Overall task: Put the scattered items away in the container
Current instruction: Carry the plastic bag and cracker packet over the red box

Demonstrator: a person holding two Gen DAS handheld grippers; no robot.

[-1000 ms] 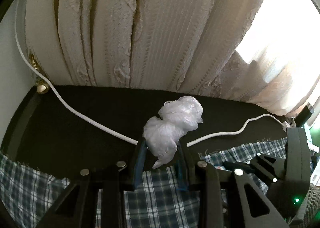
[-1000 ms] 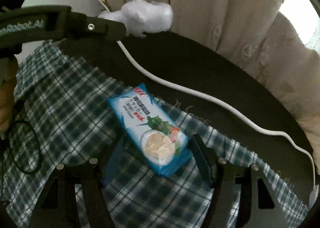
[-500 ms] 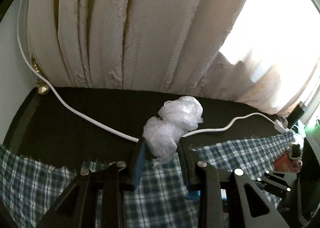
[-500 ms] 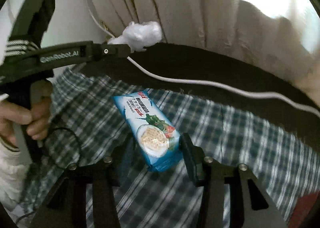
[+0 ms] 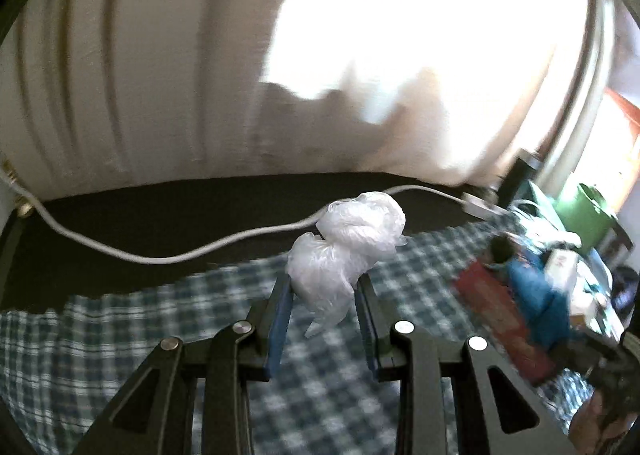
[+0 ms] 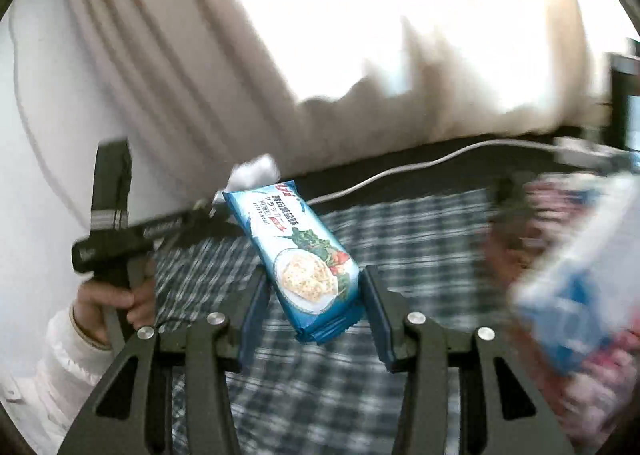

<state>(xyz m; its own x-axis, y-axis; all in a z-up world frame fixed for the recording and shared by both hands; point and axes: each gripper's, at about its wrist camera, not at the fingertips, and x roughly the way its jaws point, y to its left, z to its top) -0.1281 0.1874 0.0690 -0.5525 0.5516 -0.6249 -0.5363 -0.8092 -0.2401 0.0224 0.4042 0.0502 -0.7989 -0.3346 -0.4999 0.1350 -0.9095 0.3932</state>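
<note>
A crumpled white plastic bag (image 5: 348, 251) is pinched between the blue pads of the left tool (image 5: 323, 287) and is carried above the plaid cloth (image 5: 160, 319) that covers the dark tabletop (image 5: 160, 211). A blue cracker packet (image 6: 298, 259) is clamped at its lower end by the right tool (image 6: 312, 297), with its length tilted toward 11 o'clock. In the right wrist view, the left tool and its white bundle are seen at 10 o'clock of the packet, held by a hand (image 6: 114, 301). A white cable (image 5: 200, 245) is laid across the tabletop behind the bag. At 3 o'clock of the bag, blurred red and blue items (image 5: 516, 295) are seen on the cloth. A pale curtain (image 5: 140, 75) is hung behind.
</note>
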